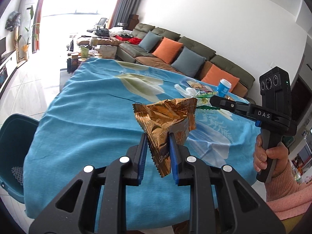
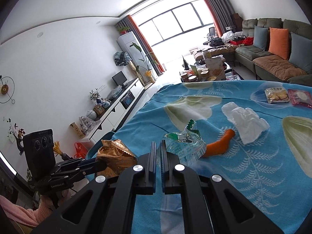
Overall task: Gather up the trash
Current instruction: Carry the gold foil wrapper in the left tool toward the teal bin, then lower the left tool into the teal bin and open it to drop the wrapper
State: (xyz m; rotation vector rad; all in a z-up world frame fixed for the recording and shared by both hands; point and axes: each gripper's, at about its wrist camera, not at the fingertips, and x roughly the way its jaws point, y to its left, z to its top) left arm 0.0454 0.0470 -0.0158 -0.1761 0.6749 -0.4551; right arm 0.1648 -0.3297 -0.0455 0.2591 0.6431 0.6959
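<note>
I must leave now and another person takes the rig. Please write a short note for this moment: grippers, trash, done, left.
Left gripper: shut on a crumpled gold snack wrapper, held above the blue blanket.
Right gripper: shut on a clear wrapper with green print.
Teal bin: beside the table, at the left gripper's side.
Done: two wrappers picked up; neither is in the bin yet.
Left on the blanket: white tissue, orange piece, biscuit packet, pink packet, blue cup.
</note>
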